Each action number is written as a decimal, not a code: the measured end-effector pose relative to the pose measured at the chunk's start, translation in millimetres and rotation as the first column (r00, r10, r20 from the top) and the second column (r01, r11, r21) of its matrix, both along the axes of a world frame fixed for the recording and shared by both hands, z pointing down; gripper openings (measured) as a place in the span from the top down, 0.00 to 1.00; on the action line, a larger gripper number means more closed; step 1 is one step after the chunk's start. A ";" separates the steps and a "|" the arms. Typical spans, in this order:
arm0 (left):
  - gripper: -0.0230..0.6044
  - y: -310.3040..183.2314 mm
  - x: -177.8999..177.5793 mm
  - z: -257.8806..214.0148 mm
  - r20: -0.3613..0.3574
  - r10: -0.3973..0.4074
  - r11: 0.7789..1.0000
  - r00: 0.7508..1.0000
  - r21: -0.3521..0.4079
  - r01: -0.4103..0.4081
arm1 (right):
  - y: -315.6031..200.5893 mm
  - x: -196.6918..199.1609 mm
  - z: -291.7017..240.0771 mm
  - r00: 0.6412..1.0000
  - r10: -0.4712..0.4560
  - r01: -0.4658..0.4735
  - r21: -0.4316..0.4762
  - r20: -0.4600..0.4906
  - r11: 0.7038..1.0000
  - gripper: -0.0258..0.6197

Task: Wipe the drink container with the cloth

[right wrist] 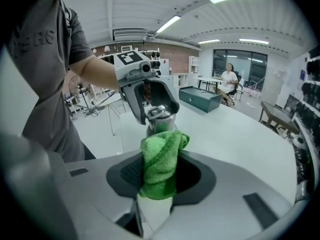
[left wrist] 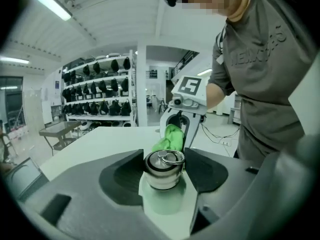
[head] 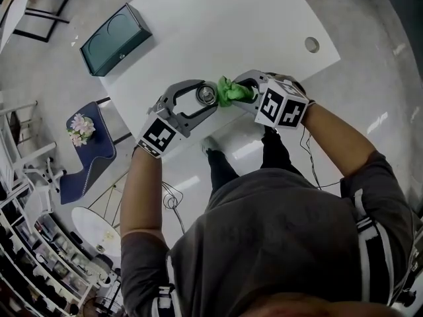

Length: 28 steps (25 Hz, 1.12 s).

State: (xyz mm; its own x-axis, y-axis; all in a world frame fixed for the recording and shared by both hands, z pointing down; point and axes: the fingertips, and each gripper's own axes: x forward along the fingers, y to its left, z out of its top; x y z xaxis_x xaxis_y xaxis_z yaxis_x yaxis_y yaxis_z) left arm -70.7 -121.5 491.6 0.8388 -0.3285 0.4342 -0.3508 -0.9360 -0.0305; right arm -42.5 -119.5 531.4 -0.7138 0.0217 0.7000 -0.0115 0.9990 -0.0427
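A steel drink container (left wrist: 164,170) with a ring on its lid stands upright between the jaws of my left gripper (head: 207,99), which is shut on its sides and holds it over the near edge of the white table (head: 218,25). From the right gripper view the container (right wrist: 160,120) shows just beyond a bunched green cloth (right wrist: 160,166). My right gripper (right wrist: 159,176) is shut on that cloth. In the head view the cloth (head: 231,92) sits right beside the container (head: 207,95); whether they touch I cannot tell.
A dark green case (head: 115,38) lies at the table's far left corner, and a round hole (head: 312,44) marks its right side. A blue chair with flowers (head: 82,129) stands on the floor to the left. Cables trail by the person's feet.
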 end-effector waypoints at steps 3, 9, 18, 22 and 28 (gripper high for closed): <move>0.57 -7.9 -2.4 -0.8 -0.051 -0.091 0.996 0.995 -0.030 0.090 | -0.6 -8.5 6.9 1.000 0.022 -0.022 0.011 -0.015 1.000 0.77; 0.57 -19.8 -18.7 0.4 -0.140 -0.301 0.951 0.943 -0.117 0.286 | -9.6 -12.4 46.4 0.990 0.105 -0.104 0.016 -0.096 0.994 0.77; 0.57 -28.4 -22.5 2.7 -0.176 -0.429 0.897 0.886 -0.196 0.396 | -13.8 -4.4 47.2 0.987 0.131 -0.129 0.024 -0.096 0.991 0.77; 0.57 -25.7 -23.4 2.3 -0.160 -0.507 0.855 0.847 -0.222 0.469 | -17.7 -3.9 -2.0 0.987 0.162 -0.162 0.032 -0.002 0.986 0.77; 0.57 -23.5 -24.7 4.6 -0.166 -0.550 0.824 0.818 -0.264 0.501 | 0.7 -17.5 24.5 0.990 0.122 -0.119 0.035 -0.072 0.992 0.77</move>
